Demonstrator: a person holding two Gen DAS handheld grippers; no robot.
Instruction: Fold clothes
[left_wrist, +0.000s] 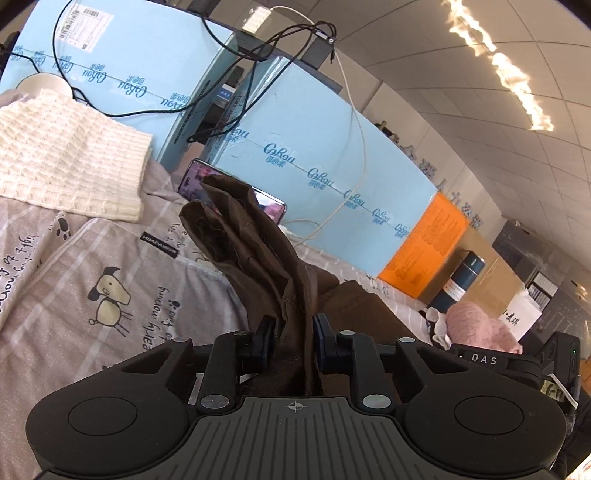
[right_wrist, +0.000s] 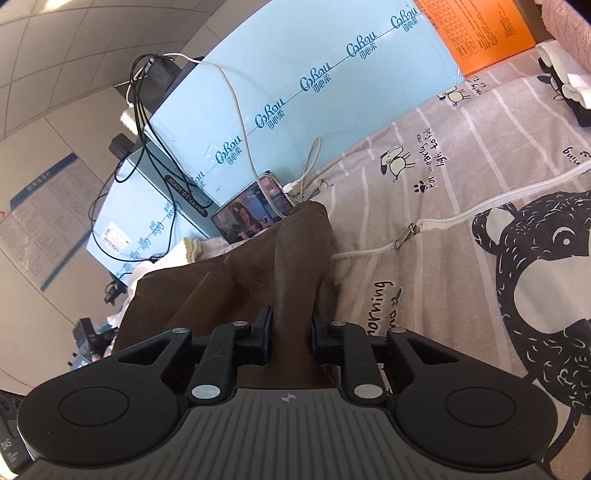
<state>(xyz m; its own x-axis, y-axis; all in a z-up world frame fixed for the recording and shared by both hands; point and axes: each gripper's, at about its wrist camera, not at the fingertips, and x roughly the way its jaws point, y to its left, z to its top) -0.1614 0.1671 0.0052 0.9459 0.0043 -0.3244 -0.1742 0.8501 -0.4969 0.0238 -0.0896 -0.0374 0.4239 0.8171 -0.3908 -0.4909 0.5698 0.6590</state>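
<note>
With the left tool (left_wrist: 293, 338) and right tool (right_wrist: 288, 332) each clamped on the brown garment (left_wrist: 251, 243), just before the phone (left_wrist: 229, 184), we lift evenly, keeping its edge taut.

office/lab | ceiling tiles (left_wrist: 424, 55) | stacked cartons (left_wrist: 332, 147) | wall posters (right_wrist: 37, 206)

Matt brown cloth garment (left_wrist: 258, 254), ribbed cream knit (left_wrist: 66, 155), printed cotton sheet (right_wrist: 461, 206), glossy phone (right_wrist: 251, 214).
</note>
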